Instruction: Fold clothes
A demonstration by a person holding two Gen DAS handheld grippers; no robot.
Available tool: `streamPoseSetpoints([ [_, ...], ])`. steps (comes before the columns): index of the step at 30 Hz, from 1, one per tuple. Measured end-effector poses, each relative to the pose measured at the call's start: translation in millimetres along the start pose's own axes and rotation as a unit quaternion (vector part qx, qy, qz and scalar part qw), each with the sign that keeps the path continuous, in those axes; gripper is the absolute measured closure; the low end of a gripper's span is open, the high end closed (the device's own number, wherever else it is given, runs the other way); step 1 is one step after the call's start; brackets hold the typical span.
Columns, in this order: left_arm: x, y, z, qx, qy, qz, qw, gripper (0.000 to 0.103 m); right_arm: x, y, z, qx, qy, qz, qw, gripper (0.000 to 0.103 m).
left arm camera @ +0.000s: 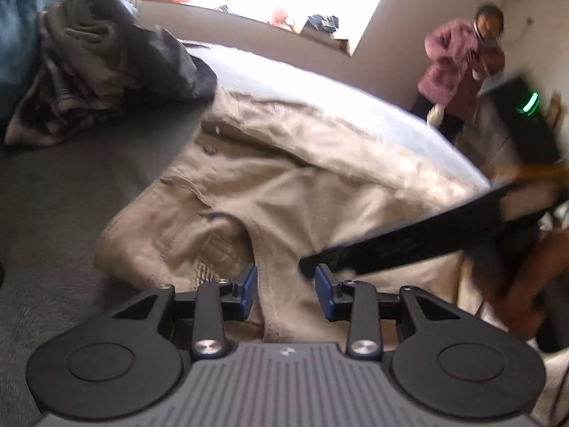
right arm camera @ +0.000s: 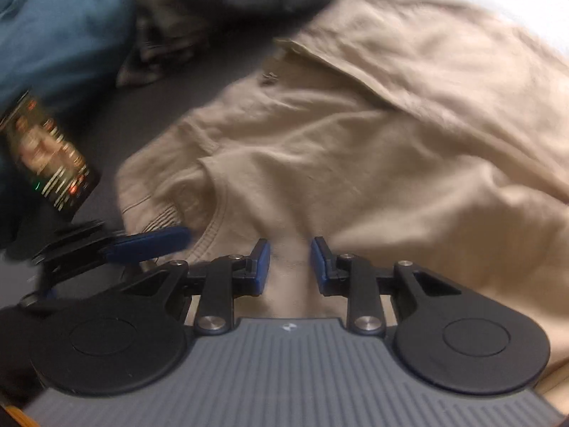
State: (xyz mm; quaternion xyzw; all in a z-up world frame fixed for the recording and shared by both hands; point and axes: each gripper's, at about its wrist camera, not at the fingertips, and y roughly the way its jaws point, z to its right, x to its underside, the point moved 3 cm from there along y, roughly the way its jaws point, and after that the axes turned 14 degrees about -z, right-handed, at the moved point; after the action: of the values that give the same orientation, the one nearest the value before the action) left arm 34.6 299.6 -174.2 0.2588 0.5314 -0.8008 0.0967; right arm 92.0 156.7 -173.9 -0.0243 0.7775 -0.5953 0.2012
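Trousers [left arm camera: 284, 192], beige and rumpled, lie spread on a grey bed surface [left arm camera: 71, 213], filling the middle of both views. The left gripper [left arm camera: 285, 286] hangs over the waistband end, jaws spread, nothing between them. The right gripper [right arm camera: 290, 263] is spread too, cloth showing through the gap. At 10 o'clock in the left wrist view sits a heap of dark clothes [left arm camera: 99, 71]; a person in a pink jacket [left arm camera: 462, 67] stands at 2 o'clock.
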Motion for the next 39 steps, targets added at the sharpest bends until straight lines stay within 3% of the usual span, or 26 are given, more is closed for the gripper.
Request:
streamPoseSetpoints([
  [3, 4.0, 6.2, -0.6, -0.002, 0.004, 0.000, 1.0000, 0.067, -23.5, -20.8, -4.0, 0.022, -0.043, 0.042, 0.998, 0.078],
  [5, 4.3, 6.9, -0.5, -0.002, 0.002, 0.003, 1.0000, 0.067, -46.2, -21.5, -4.2, 0.001, -0.041, 0.051, 0.998, 0.078],
  [9, 3.5, 8.3, 1.0, -0.009, -0.002, 0.001, 1.0000, 0.067, -76.2, 1.9, -14.5, -0.027, -0.040, 0.032, 0.998, 0.078],
  [11, 4.2, 9.1, 1.8, -0.014, 0.000, -0.001, 0.9999, 0.067, -87.7, 20.5, -18.0, -0.021, -0.039, 0.016, 0.999, 0.079],
  [13, 4.9, 9.9, 2.7, -0.020, 0.001, -0.003, 0.9998, 0.066, -93.9, 47.7, -16.5, -0.004, -0.027, 0.001, 1.000, 0.087],
  [16, 5.8, 10.7, 3.1, -0.025, 0.001, -0.005, 0.9997, 0.065, -103.0, 54.5, -12.2, -0.009, -0.021, 0.033, 0.999, 0.092],
  [22, 5.0, 11.3, -2.5, -0.011, -0.002, -0.010, 0.9999, 0.065, -102.0, 36.6, -16.8, 0.001, -0.009, 0.043, 0.999, 0.091],
  [26, 7.4, 12.9, -6.0, -0.004, -0.002, -0.011, 0.9999, 0.065, -113.1, 36.8, -18.2, 0.013, -0.001, 0.056, 0.998, 0.098],
  [31, 8.2, 13.5, -10.6, 0.013, -0.002, -0.008, 0.9999, 0.063, -126.2, 35.4, -19.9, 0.027, 0.009, 0.074, 0.997, 0.097],
  [37, 5.4, 15.2, -17.1, 0.037, -0.006, -0.011, 0.9992, 0.062, -132.5, -10.3, -14.1, 0.050, 0.058, 0.139, 0.987, 0.096],
  [39, 6.4, 15.4, -18.3, 0.043, -0.003, -0.012, 0.9990, 0.062, -143.6, -1.6, -6.0, 0.051, 0.069, 0.141, 0.986, 0.095],
])
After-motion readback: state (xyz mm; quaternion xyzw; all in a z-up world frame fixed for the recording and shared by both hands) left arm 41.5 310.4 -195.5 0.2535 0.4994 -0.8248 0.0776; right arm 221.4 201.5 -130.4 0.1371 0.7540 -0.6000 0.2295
